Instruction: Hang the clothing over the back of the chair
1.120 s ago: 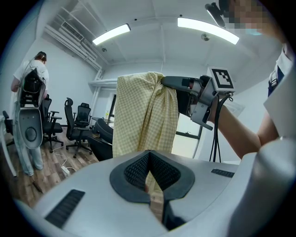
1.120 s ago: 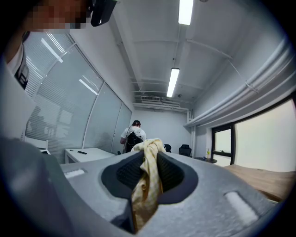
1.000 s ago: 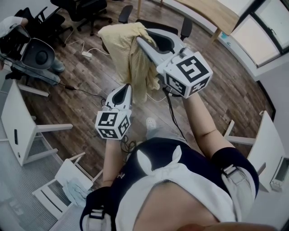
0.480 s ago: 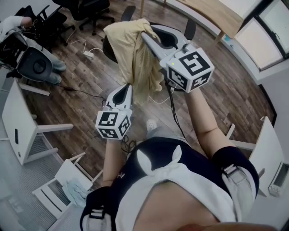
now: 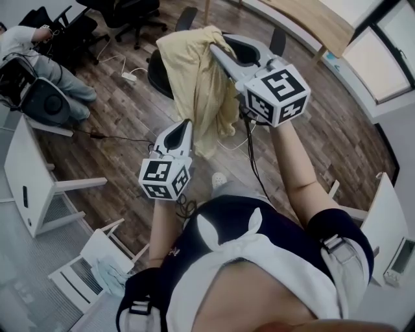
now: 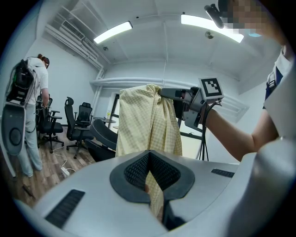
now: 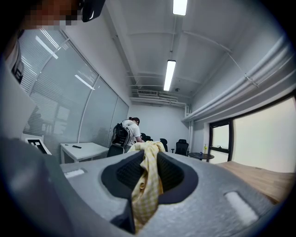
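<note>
A pale yellow checked shirt [image 5: 194, 81] hangs in the air between both grippers. My right gripper [image 5: 217, 50], held high and level, is shut on the shirt's top, and the cloth [image 7: 147, 178] bunches between its pads. My left gripper [image 5: 186, 124], lower and nearer to me, is shut on a lower edge of the shirt [image 6: 155, 194]. The black office chair [image 5: 249, 50] stands just beyond the shirt, its back partly hidden by the cloth and the right gripper. In the left gripper view the shirt [image 6: 148, 120] hangs in front, with the right gripper [image 6: 167, 93] at its top.
A person with a backpack [image 5: 32, 48] stands at the far left among black office chairs [image 5: 126, 13]. A white desk [image 5: 26, 175] and a white rack [image 5: 91, 269] are on my left, and a wooden table [image 5: 305, 19] stands behind the chair. A power strip with cables [image 5: 130, 76] lies on the wood floor.
Both grippers have carried the shirt forward towards the black chair. The right gripper has shifted to the right in the head view. Both grips are unchanged.
</note>
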`<move>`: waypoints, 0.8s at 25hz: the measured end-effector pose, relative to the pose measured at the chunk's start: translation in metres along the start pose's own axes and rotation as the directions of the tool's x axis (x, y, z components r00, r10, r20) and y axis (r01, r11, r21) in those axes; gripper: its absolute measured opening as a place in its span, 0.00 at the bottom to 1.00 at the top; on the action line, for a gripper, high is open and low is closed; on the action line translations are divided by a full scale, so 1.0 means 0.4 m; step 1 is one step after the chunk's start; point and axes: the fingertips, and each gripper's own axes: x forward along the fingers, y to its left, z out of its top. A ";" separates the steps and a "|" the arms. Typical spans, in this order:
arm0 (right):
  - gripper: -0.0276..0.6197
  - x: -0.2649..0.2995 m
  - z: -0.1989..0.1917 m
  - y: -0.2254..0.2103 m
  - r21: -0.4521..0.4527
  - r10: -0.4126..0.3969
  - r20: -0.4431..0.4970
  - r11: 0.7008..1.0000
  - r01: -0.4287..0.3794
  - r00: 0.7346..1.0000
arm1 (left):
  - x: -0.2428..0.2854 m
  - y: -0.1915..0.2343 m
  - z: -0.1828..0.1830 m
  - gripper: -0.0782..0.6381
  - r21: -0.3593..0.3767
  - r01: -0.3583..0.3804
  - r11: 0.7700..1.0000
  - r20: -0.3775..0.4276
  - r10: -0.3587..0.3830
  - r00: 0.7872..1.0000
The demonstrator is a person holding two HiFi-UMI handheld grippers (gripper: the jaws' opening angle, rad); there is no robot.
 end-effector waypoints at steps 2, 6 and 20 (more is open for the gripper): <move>0.17 0.007 -0.013 -0.017 0.002 0.000 -0.010 1.000 0.000 1.000 | 0.011 0.002 0.002 0.12 -0.001 -0.001 1.000 -0.001 0.001 1.000; 0.17 0.024 -0.041 -0.044 0.002 -0.001 -0.033 1.000 0.002 0.999 | 0.029 0.009 0.001 0.12 0.001 0.001 1.000 -0.003 -0.001 1.000; 0.17 0.087 -0.141 -0.127 -0.040 0.020 -0.128 0.999 -0.025 0.992 | 0.118 0.010 0.068 0.12 0.024 0.042 0.999 0.029 -0.043 0.999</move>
